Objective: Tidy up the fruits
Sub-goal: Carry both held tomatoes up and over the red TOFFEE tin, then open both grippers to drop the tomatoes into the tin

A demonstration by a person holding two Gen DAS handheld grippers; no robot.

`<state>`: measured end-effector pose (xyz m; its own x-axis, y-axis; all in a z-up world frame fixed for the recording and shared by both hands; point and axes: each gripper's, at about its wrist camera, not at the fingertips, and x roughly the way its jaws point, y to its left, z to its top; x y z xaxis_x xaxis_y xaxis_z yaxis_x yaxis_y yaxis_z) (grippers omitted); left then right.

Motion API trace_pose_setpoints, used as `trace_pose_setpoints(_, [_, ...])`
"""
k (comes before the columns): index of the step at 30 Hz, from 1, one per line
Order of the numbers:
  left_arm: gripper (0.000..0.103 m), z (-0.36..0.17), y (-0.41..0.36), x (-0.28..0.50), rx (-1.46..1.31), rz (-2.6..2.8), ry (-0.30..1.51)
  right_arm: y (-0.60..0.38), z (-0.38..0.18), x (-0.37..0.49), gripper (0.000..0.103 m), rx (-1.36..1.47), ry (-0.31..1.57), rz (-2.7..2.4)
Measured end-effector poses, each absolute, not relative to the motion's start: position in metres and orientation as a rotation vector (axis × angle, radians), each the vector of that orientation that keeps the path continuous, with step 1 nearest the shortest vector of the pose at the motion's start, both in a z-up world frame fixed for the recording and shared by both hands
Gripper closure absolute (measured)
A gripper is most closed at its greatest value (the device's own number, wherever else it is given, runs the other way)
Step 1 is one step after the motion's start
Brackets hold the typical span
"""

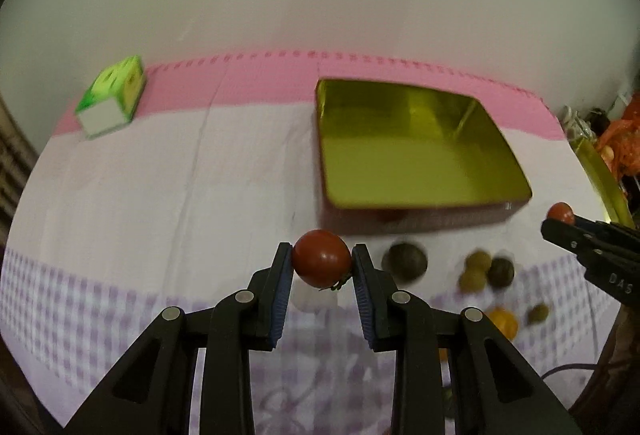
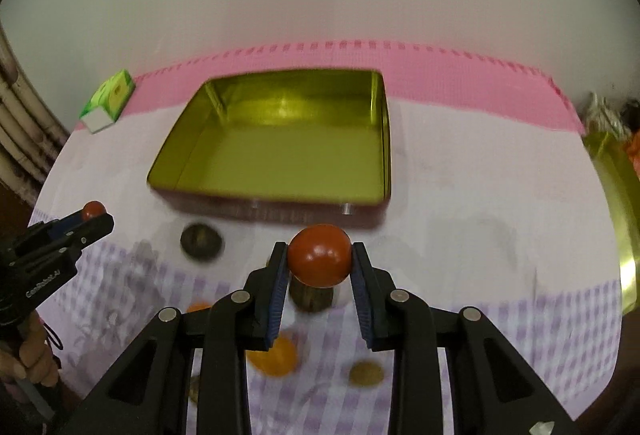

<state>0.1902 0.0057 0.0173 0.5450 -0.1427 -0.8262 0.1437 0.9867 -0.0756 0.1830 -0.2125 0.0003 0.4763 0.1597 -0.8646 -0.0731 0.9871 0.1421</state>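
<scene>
My left gripper (image 1: 321,259) is shut on a red cherry tomato (image 1: 321,257) and holds it above the cloth, just in front of the empty gold tin box (image 1: 416,159). My right gripper (image 2: 319,257) is shut on another red cherry tomato (image 2: 319,254), also in front of the gold tin box (image 2: 280,151). Each gripper shows in the other's view with its tomato: the right one at the right edge (image 1: 560,213), the left one at the left edge (image 2: 95,210). Loose fruits lie on the cloth: a dark round one (image 1: 405,260), small olive and brown ones (image 1: 474,269), an orange one (image 2: 274,357).
A green and white carton (image 1: 112,97) stands at the back left on the pink mat. A gold tin lid (image 2: 618,211) lies at the right table edge. A white wall stands behind the table. A brown fruit (image 2: 366,374) lies near the front.
</scene>
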Motion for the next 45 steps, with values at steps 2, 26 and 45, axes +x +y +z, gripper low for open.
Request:
trace_pose_setpoints(2, [0.072,0.021,-0.001,0.206,0.02,-0.182,0.96,-0.208,0.0,0.197,0.075,0.084,1.062,0.14])
trace_pose_setpoints(26, [0.072,-0.027,-0.054,0.268,0.089,-0.173,1.078,-0.195,-0.046,0.266,0.075,0.024,1.144,0.154])
trace_pose_setpoints(45, [0.071,-0.042,-0.053,0.272,0.115,-0.154,1.131,-0.196,-0.055,0.27,0.073,0.021,1.158,0.147])
